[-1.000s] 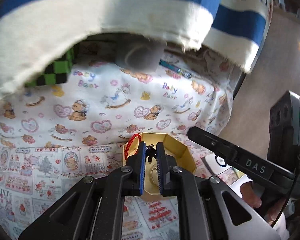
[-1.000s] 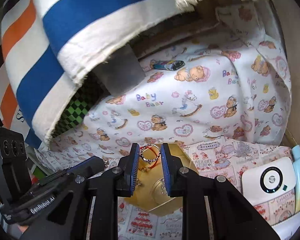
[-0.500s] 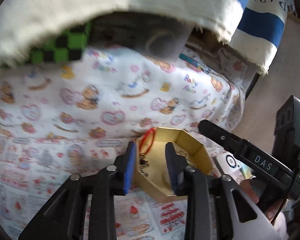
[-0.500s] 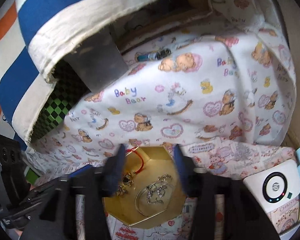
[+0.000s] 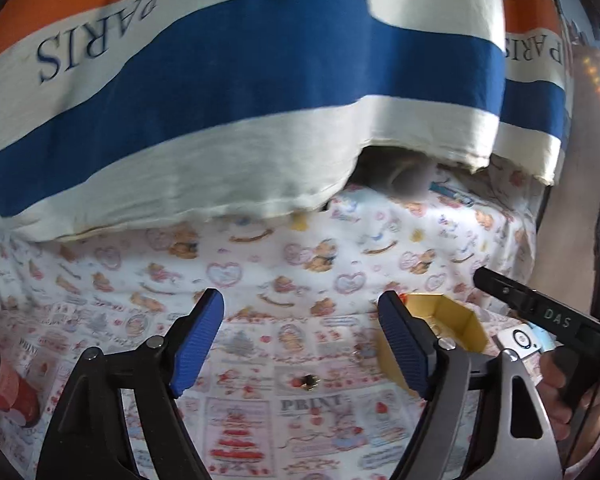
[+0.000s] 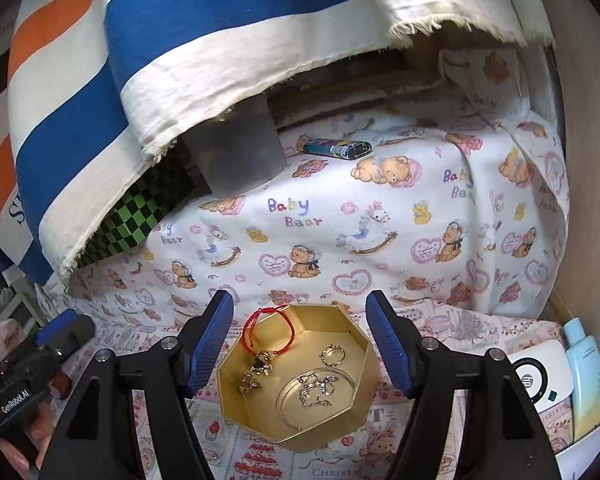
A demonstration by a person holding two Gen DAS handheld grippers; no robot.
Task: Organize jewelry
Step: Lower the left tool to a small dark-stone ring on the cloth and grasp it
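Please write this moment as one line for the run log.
left gripper: open, just opening, nothing between fingers | right gripper: open, just opening, above gold box | in box: red cord, ring, chain | loose piece on cloth

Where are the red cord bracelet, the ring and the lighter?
red cord bracelet (image 6: 269,325), right wrist view, on its red loop.
ring (image 6: 332,354), right wrist view, on its band.
lighter (image 6: 337,148), right wrist view, on its body.

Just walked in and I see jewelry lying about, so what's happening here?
A person is sorting jewelry with two handheld grippers. The gold octagonal tray already holds a red cord bracelet, a silver ring and a silver chain. The right gripper hangs over it; its jaws have just been opening, nothing between them. The left gripper, also just opened and empty, points at a small dark earring on the printed cloth.
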